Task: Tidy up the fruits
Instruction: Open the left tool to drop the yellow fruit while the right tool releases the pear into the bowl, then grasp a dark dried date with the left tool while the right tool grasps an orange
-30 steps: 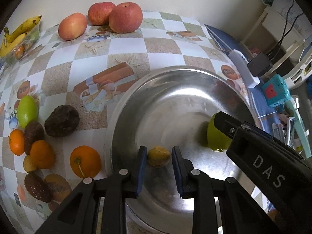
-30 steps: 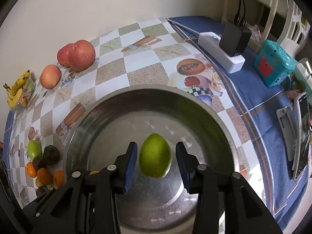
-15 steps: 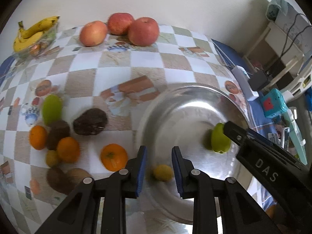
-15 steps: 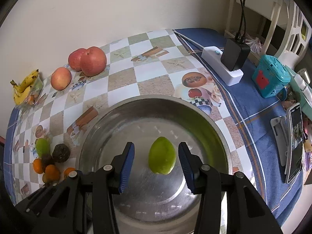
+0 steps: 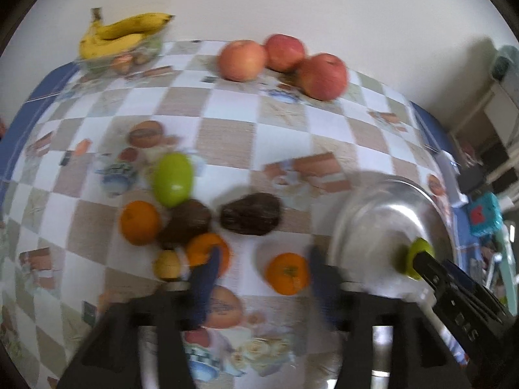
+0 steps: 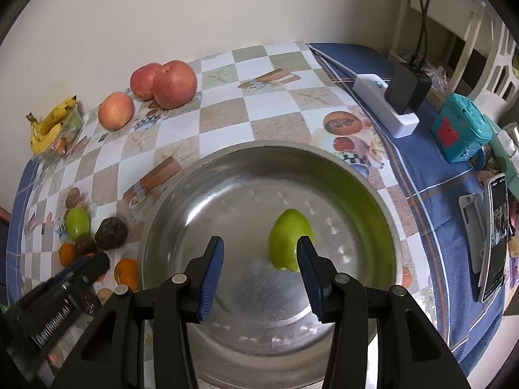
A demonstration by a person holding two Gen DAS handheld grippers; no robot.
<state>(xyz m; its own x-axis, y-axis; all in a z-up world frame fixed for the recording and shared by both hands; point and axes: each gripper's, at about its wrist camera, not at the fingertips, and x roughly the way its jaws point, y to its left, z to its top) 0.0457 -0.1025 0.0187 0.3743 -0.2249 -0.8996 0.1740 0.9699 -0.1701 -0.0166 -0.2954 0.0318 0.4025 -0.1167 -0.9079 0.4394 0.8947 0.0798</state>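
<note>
A steel bowl (image 6: 259, 147) sits on the checked tablecloth. In it lies a green fruit (image 6: 287, 236), just past the right finger of my right gripper (image 6: 261, 272), whose jaws are opening with nothing between the pads. The blurred left wrist view has my left gripper (image 5: 263, 272) over the table left of the bowl (image 5: 405, 184), jaws opening wide. An orange (image 5: 287, 272) lies on the cloth below, between the fingers and untouched. Beside it are more oranges (image 5: 139, 222), dark brown fruits (image 5: 251, 214), a green fruit (image 5: 172, 178) and a small yellow one (image 5: 167, 264).
Three apples (image 6: 173, 84) and bananas (image 6: 52, 121) on a clear container line the wall at the back. Right of the bowl are a white power strip (image 6: 386, 110) with a black adapter, a teal box (image 6: 460, 131) and a phone on a stand (image 6: 494, 236).
My left gripper swung left from over the bowl to the fruit on the table and its jaws went from shut to wide. My right gripper let the green fruit go into the bowl.
</note>
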